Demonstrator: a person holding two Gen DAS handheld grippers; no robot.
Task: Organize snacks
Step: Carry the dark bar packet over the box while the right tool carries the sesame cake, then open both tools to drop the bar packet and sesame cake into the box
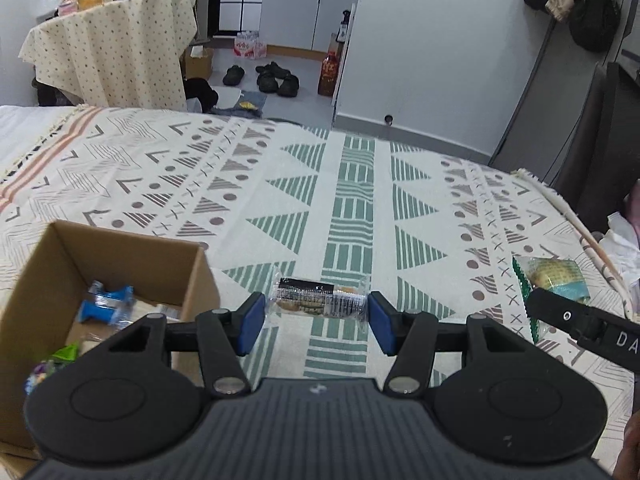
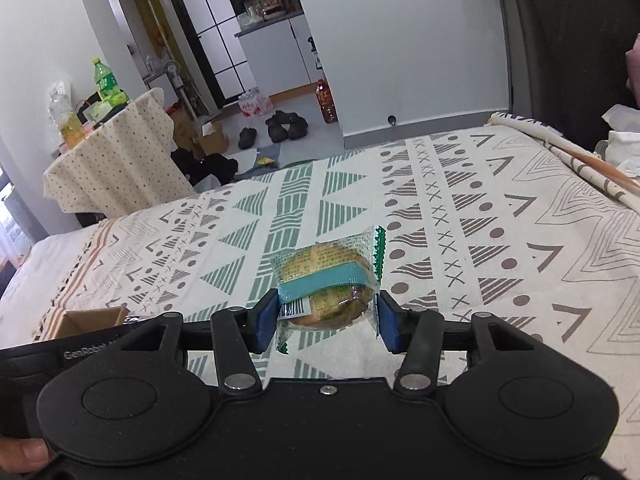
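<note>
If we squeeze too hard, our wide-open left gripper (image 1: 316,322) crushes the cookie packet (image 1: 318,298), and our open right gripper (image 2: 327,320) squashes the wrapped cake (image 2: 326,280).

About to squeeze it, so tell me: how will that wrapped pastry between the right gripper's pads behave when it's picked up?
The pastry looks soft, so it probably squashes under a firm squeeze. Its loose clear wrapper likely slips and crinkles against the pads. Probably light.
</note>
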